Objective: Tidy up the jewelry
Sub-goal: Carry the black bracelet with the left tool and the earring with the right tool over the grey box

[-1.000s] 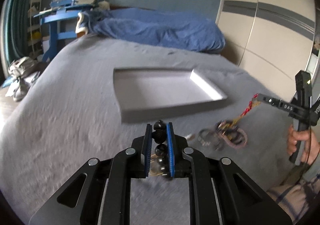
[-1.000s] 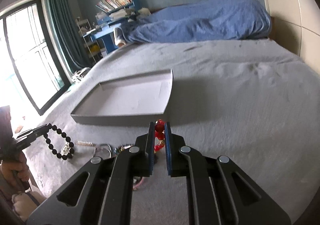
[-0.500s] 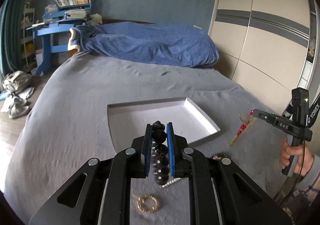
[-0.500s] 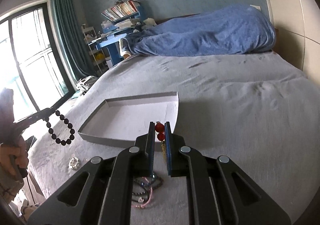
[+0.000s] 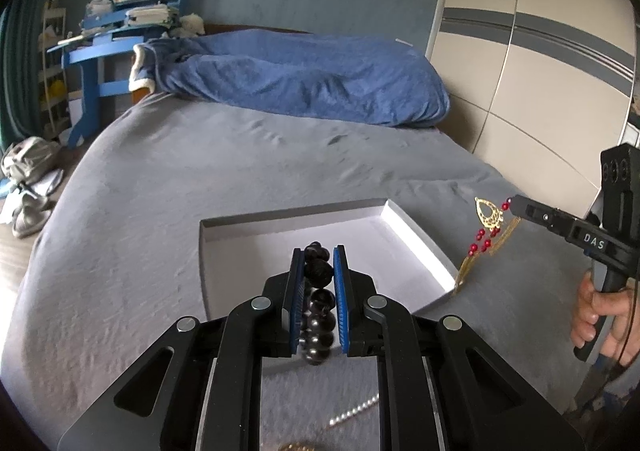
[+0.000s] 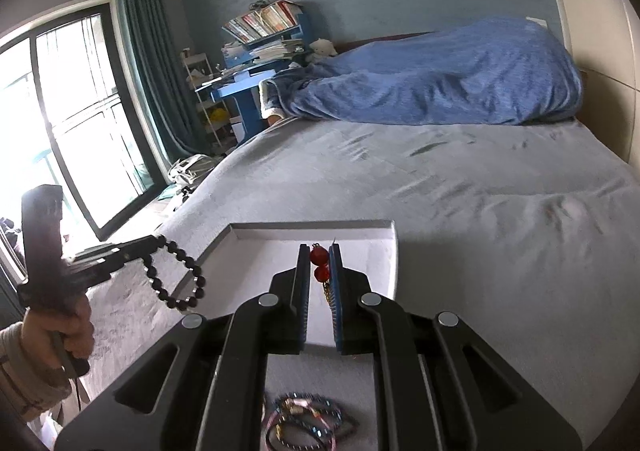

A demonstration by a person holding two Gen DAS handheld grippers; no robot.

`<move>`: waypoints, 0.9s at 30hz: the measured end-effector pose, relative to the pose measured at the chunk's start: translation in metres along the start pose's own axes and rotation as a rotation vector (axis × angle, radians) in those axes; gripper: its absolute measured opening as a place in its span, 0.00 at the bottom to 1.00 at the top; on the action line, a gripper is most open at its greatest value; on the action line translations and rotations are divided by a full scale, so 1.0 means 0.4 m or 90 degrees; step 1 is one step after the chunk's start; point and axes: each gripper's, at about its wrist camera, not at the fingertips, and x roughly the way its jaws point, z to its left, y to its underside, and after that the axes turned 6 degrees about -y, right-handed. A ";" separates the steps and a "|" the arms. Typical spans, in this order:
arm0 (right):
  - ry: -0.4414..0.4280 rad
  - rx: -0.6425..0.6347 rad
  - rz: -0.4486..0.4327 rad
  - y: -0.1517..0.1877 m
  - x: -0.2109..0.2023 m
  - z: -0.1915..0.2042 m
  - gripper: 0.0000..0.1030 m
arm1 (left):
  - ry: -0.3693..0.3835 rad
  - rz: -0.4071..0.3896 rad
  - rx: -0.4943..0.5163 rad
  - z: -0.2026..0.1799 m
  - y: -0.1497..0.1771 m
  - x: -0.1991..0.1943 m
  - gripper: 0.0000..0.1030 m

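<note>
Left gripper (image 5: 319, 265) fingers are closed on the black bead bracelet (image 5: 318, 307), hanging over the tray's near edge. Right gripper (image 6: 319, 263) fingers pinch the red-bead gold earring (image 5: 486, 229), w/ it dangling beside the tray. Tray (image 5: 416, 231) looks bare: 0 pieces in, 2 in hand, more on the bed by the tray.

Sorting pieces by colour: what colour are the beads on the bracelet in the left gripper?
Black and glossy. The beaded bracelet shows best in the right wrist view, hanging from the left gripper.
</note>
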 end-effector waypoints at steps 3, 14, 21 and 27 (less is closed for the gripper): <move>-0.004 -0.008 0.005 -0.014 0.026 0.009 0.09 | -0.002 0.002 -0.005 -0.005 -0.006 0.023 0.15; -0.007 -0.001 0.064 0.023 0.143 -0.007 0.09 | -0.021 0.032 -0.002 0.001 0.015 0.108 0.15; -0.006 0.026 0.109 0.079 0.200 -0.042 0.09 | -0.034 0.064 -0.004 0.024 0.066 0.145 0.15; 0.012 0.035 0.147 0.118 0.237 -0.061 0.09 | -0.037 0.087 -0.010 0.038 0.096 0.158 0.18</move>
